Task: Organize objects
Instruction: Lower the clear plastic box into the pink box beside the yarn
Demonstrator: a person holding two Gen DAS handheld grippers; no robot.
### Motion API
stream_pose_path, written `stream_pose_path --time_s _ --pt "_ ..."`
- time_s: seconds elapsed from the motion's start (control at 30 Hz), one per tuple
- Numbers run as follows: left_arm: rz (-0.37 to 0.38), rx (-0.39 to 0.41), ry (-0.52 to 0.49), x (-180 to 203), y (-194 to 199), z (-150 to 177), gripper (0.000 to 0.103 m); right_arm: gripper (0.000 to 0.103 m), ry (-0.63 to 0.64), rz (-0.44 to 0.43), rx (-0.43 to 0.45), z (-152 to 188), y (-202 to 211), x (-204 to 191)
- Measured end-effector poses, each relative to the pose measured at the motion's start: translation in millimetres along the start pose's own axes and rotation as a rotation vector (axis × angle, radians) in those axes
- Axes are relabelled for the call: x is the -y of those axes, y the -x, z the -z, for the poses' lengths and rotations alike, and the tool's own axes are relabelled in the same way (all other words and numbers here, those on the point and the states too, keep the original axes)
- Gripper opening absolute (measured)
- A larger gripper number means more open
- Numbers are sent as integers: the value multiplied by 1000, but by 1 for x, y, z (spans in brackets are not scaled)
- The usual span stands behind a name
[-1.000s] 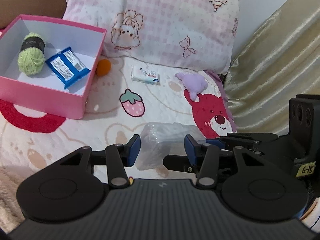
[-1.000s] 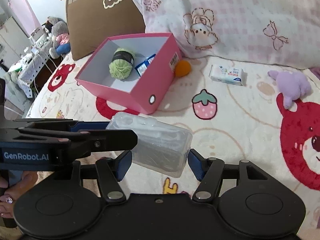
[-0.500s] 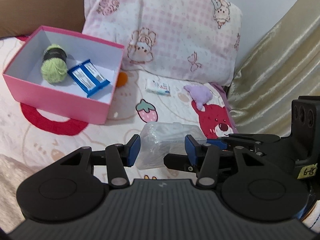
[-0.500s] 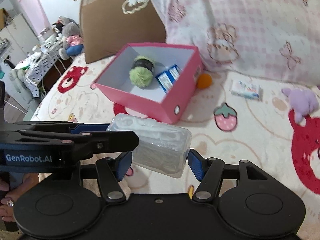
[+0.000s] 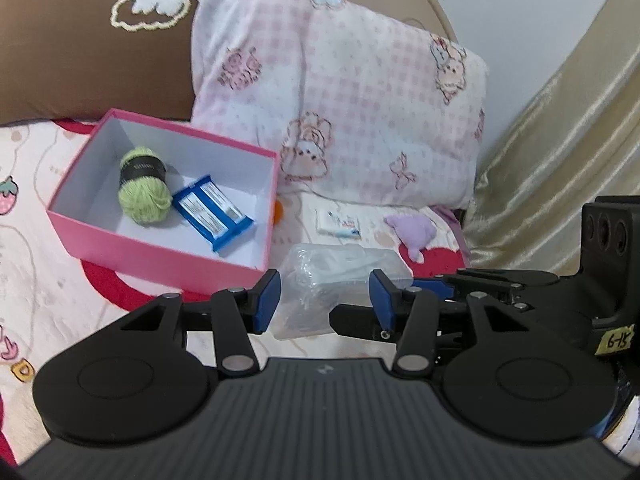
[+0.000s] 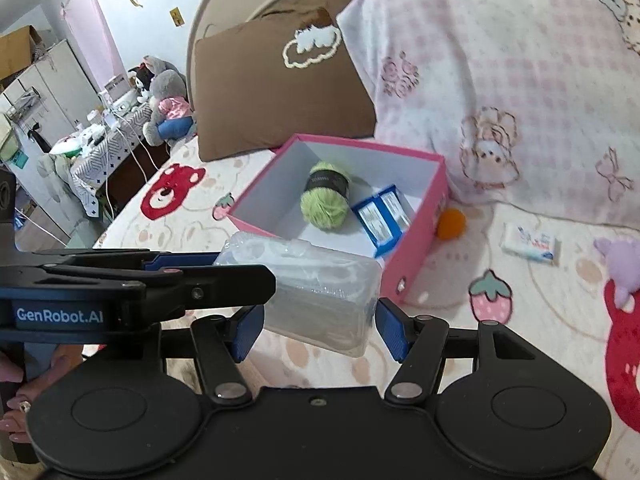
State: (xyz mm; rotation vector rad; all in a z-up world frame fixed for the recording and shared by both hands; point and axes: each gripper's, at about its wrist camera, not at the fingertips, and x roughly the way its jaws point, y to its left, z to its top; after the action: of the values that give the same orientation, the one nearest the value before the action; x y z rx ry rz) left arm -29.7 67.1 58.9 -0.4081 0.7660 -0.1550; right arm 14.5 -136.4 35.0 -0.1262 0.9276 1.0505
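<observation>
1. While both tools meet at lower centre, the left gripper [image 5: 324,300] and right gripper [image 6: 316,326] each clamp the clear plastic box [image 6: 316,292], lifted off the bedspread [image 6: 540,320].
2. Pink box [image 5: 160,256], centre left, holds green yarn [image 5: 144,190] and a blue packet [image 5: 212,212].
3. Orange ball [image 6: 451,223], tissue pack [image 6: 530,242] and purple plush [image 5: 412,232] lie right of it.

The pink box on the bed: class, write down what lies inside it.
Inside the pink box lie a green yarn ball and a blue packet. The near wall hides a strip of the floor.
</observation>
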Motion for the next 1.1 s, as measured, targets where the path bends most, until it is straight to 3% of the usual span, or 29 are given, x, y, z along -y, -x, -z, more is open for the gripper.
stream_pose_path --time_s 0.27,0.73,1.1 --pt "-15 34 29 -26 -8 -28 46 67 -12 5 9 -32 -24 -7" --pt "-31 -116 103 -86 -68 -60 47 67 -83 40 -131 -66 -100 -1" --pt "-115 -151 167 -145 -112 -68 47 67 -118 27 -182 -84 -170 1"
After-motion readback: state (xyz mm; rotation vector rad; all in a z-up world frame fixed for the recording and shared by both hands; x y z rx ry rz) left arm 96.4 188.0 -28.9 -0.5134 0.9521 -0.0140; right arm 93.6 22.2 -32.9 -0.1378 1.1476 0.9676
